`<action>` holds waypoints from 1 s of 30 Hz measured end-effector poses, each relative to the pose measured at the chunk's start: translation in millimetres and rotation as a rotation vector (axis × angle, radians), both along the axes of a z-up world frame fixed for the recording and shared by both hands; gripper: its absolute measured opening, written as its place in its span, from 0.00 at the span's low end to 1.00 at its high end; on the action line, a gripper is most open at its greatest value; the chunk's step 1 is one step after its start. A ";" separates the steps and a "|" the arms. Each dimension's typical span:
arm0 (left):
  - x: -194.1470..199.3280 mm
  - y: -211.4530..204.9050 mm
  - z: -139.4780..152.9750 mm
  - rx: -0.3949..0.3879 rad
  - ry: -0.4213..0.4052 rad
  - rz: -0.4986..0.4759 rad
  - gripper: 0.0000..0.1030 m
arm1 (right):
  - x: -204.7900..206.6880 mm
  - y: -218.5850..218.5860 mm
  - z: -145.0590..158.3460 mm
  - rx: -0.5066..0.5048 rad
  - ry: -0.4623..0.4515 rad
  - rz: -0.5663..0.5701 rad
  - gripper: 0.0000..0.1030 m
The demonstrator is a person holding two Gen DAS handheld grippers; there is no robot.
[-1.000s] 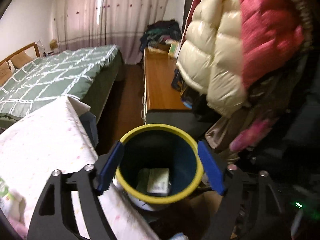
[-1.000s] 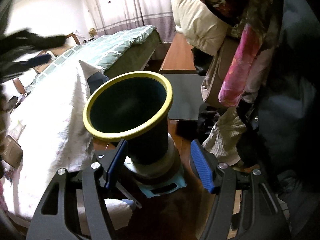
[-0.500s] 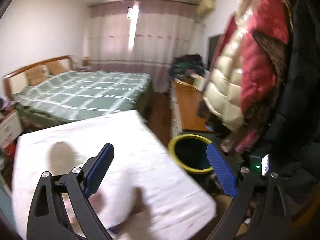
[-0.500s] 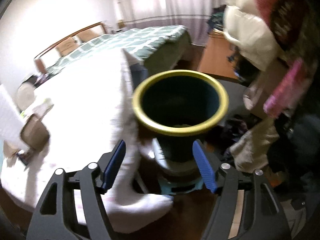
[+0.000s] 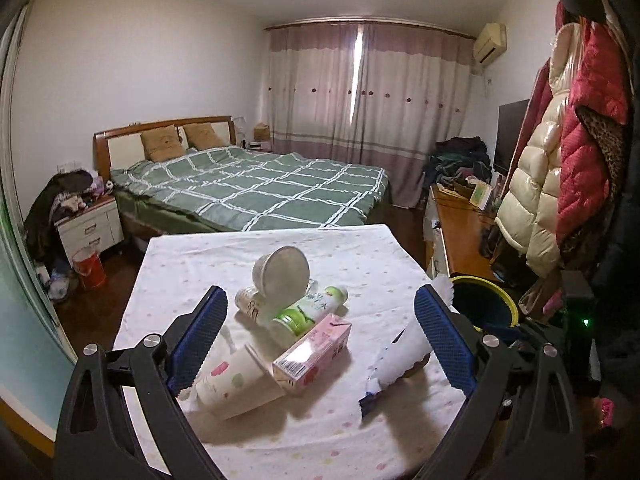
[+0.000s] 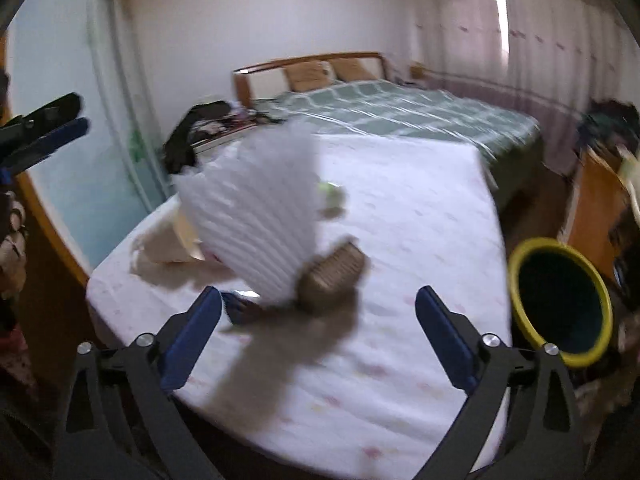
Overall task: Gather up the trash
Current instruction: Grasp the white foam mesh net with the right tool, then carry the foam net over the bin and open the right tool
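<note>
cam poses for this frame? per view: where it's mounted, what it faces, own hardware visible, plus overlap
Left wrist: on the left gripper, open and empty; faces trash on the table, with the bed beyond.
Right wrist: on the right gripper, jaws opening, nothing between; faces the white wrapper; the left gripper shows at the left edge.
Shared: table, bed, yellow-rimmed bin, white wrapper.

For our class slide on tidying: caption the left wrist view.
Open left gripper above a table holding a pink carton, bottle and paper cup.
</note>
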State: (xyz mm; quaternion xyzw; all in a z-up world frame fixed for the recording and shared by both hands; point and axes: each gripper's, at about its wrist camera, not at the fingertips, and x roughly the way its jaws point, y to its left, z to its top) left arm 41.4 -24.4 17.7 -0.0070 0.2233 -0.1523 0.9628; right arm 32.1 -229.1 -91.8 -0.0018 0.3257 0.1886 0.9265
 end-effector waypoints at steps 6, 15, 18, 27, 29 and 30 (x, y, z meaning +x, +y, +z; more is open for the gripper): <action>-1.9 -0.7 -12.6 0.003 0.016 -0.021 0.91 | 33.9 27.9 0.6 -0.024 -0.005 0.046 0.91; 7.5 -6.3 -23.5 -0.004 0.048 -0.028 0.91 | 58.6 27.1 2.7 0.037 0.029 0.077 0.66; 11.6 -7.6 -29.3 -0.005 0.061 -0.031 0.91 | 60.7 29.0 0.4 0.049 0.049 0.092 0.43; 14.2 -8.4 -35.2 -0.002 0.068 -0.030 0.91 | 57.3 31.1 6.8 0.094 0.040 0.092 0.11; 14.3 -8.5 -35.5 -0.003 0.069 -0.030 0.91 | 52.8 30.1 13.9 0.118 0.026 0.102 0.11; 14.9 -9.6 -36.6 -0.002 0.070 -0.031 0.91 | 50.6 29.7 17.5 0.127 0.016 0.105 0.11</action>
